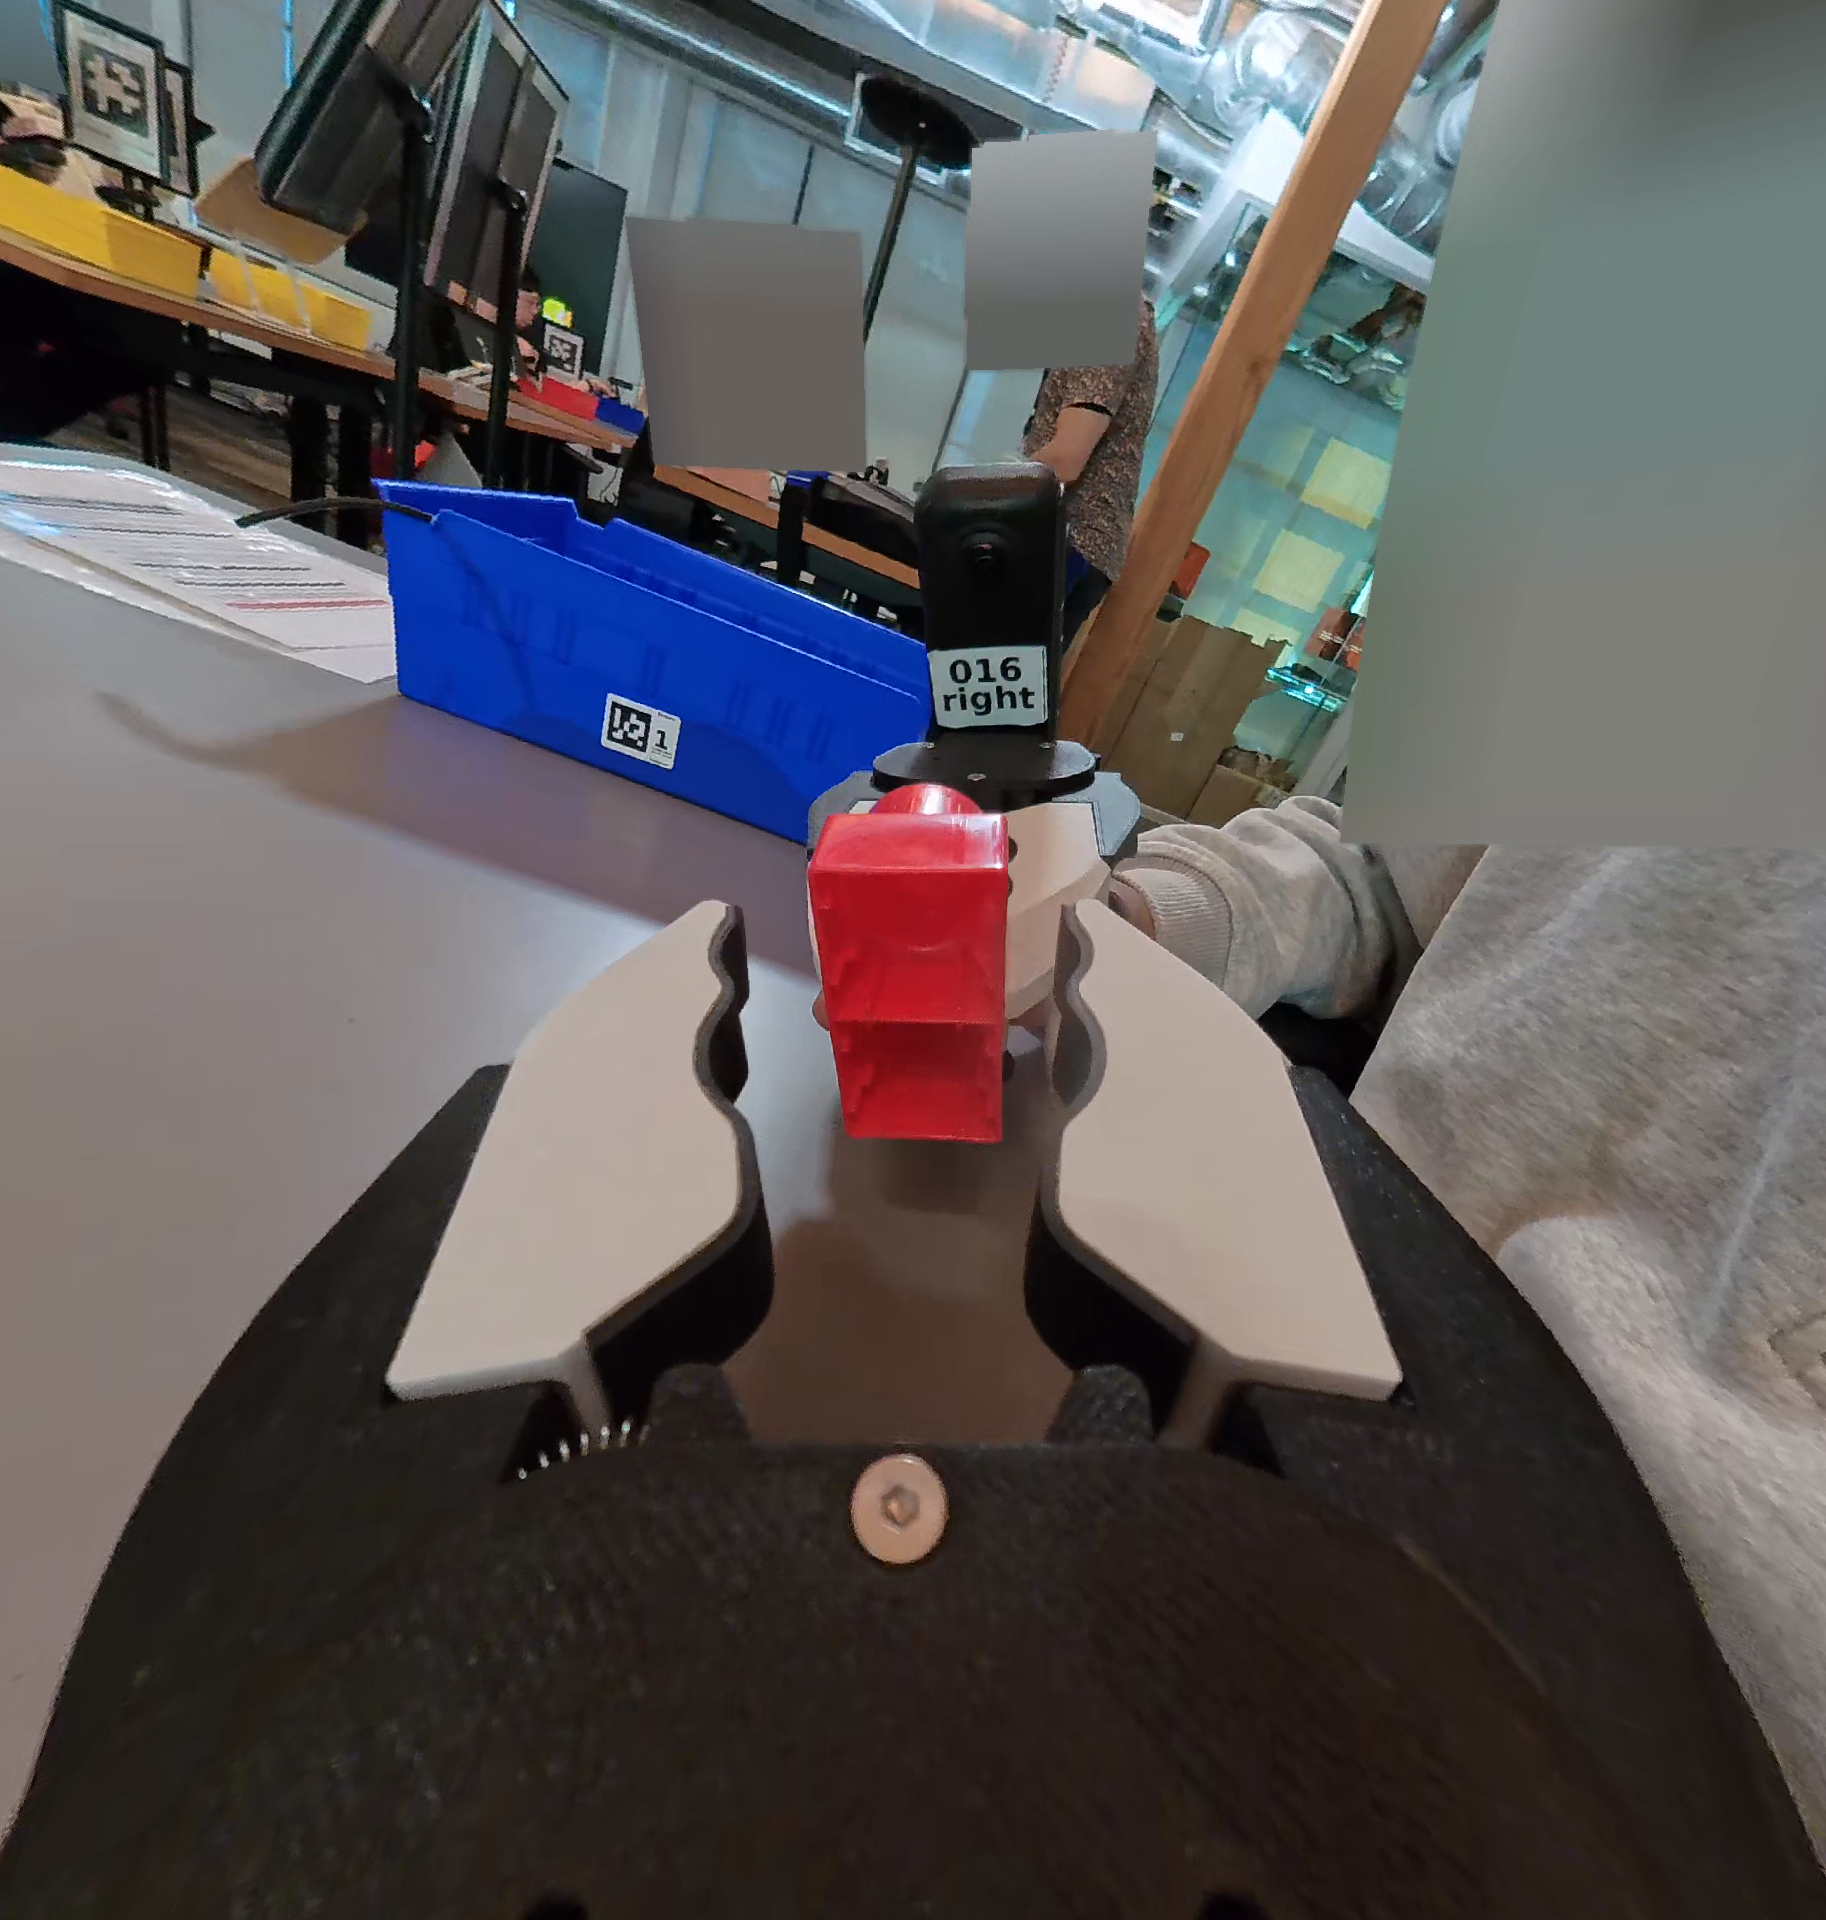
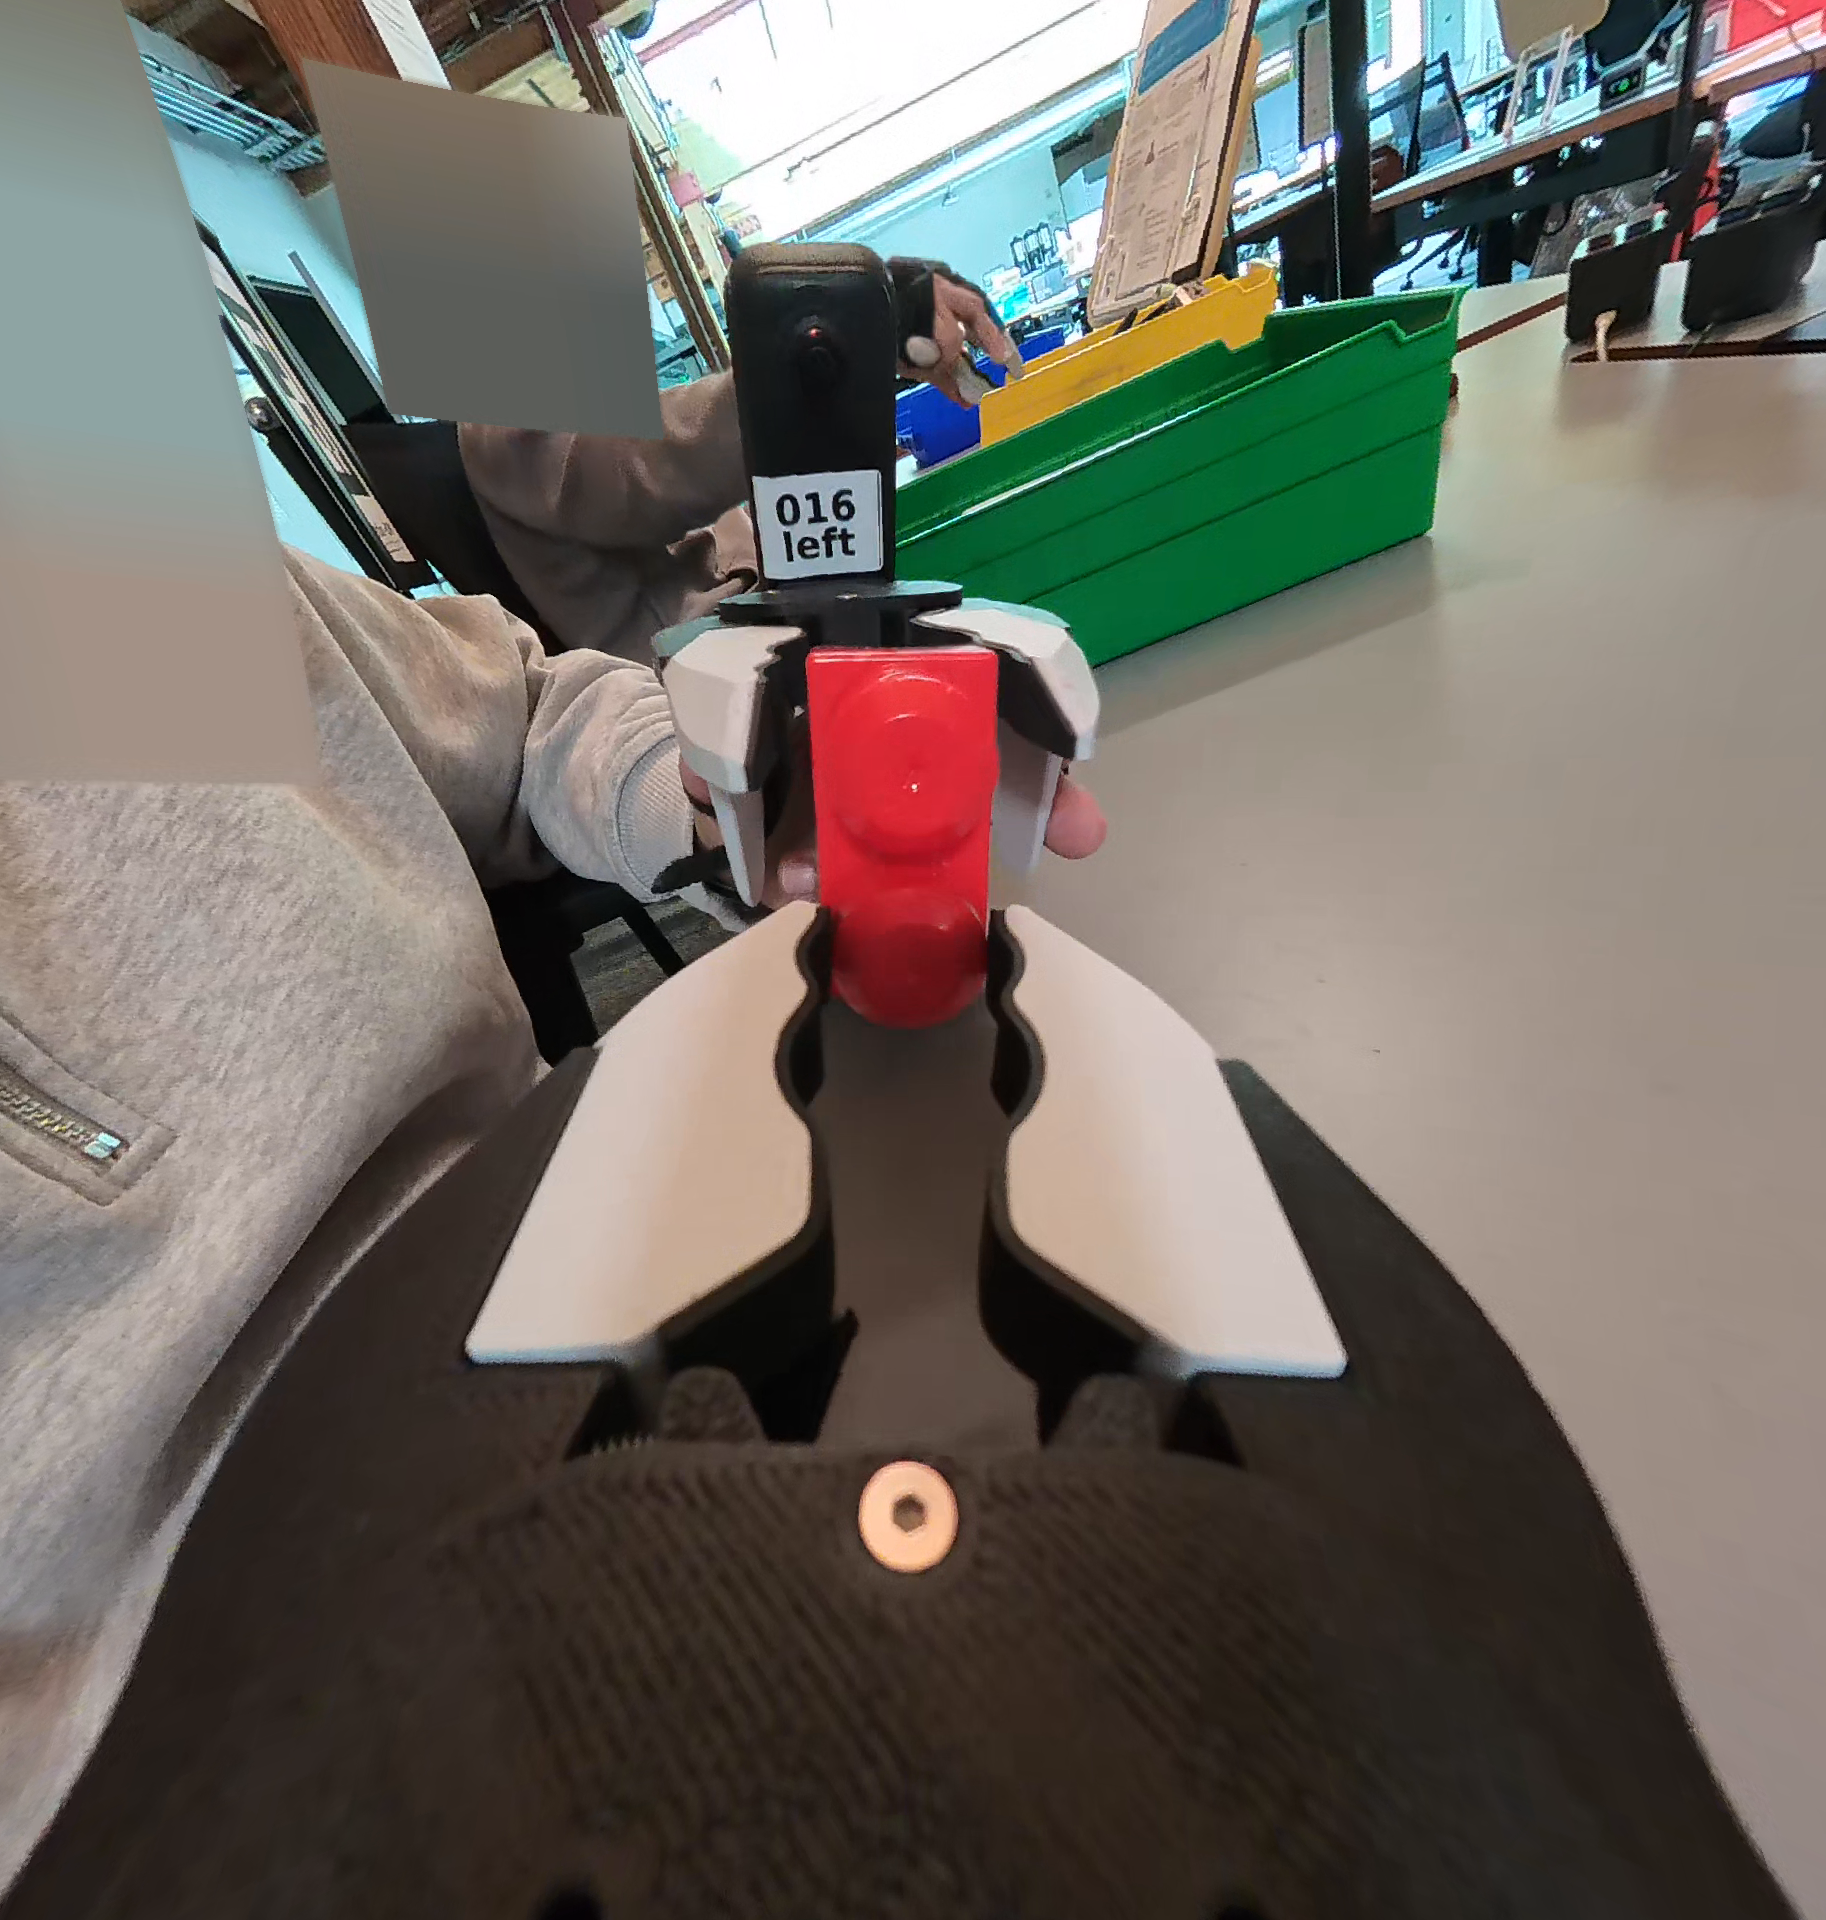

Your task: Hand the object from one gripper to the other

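Observation:
A red two-stud block [image 1: 914, 971] hangs in the air above the grey table [image 1: 265, 935]. My right gripper [image 2: 909, 935] is shut on the block's near end [image 2: 904, 790], with both white fingers pressed to its sides. My left gripper [image 1: 901, 925] is open, its fingertips on either side of the block's other end with a small gap on each side. The right gripper shows in the left wrist view [image 1: 919, 831] behind the block. The left gripper shows in the right wrist view [image 2: 893, 769], facing me with its fingers spread.
A blue bin [image 1: 618, 644] and a printed sheet [image 1: 161, 561] lie on the table at the left. A green bin [image 2: 1200, 468] and a yellow bin [image 2: 1127, 353] stand beyond the block. A person's grey sleeve [image 2: 535, 727] is close by. Other people stand behind. My two grippers' fingertips are within a few centimetres of each other.

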Tool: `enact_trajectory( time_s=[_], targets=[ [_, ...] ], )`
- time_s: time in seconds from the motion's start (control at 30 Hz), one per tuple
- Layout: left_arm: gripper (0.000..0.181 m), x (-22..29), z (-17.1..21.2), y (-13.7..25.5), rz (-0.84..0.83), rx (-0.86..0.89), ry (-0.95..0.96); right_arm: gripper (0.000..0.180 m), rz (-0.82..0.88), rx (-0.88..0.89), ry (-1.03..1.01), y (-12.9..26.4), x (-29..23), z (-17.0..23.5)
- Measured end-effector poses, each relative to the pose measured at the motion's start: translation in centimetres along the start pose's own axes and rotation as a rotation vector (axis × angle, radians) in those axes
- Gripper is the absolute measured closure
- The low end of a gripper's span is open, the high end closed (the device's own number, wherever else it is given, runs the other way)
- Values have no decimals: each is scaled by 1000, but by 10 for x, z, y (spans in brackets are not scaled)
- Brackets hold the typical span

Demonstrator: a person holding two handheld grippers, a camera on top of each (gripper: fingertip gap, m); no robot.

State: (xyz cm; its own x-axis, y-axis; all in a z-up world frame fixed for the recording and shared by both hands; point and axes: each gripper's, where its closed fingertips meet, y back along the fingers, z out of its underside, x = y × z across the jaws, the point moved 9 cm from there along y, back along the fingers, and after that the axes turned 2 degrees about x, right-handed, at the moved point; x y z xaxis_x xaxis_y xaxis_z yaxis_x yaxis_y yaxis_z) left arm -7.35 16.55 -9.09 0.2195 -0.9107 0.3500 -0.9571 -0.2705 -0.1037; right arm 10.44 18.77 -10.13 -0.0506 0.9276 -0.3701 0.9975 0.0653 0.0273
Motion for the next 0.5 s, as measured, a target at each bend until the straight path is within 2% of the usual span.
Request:
enact_trajectory(
  time_s=[0.23, 0.33, 0.43, 0.47, 0.5],
  targets=[
    [135, 0, -2, 1, 19, 13, 20, 150, -8, -23, 18, -4, -3, 1],
    [146, 2, -2, 2, 48, 5, 25, 150, -6, -28, 22, -4, -4, 1],
    [146, 4, -4, 1, 49, -4, 8, 150, -18, -18, 19, -4, -4, 1],
    [146, 4, -4, 2, 54, -5, 11, 148, -24, -12, 17, -4, -4, 1],
    [146, 4, -5, 2, 60, -4, 19, 137, -24, -1, 12, -4, -4, 1]
  ],
)
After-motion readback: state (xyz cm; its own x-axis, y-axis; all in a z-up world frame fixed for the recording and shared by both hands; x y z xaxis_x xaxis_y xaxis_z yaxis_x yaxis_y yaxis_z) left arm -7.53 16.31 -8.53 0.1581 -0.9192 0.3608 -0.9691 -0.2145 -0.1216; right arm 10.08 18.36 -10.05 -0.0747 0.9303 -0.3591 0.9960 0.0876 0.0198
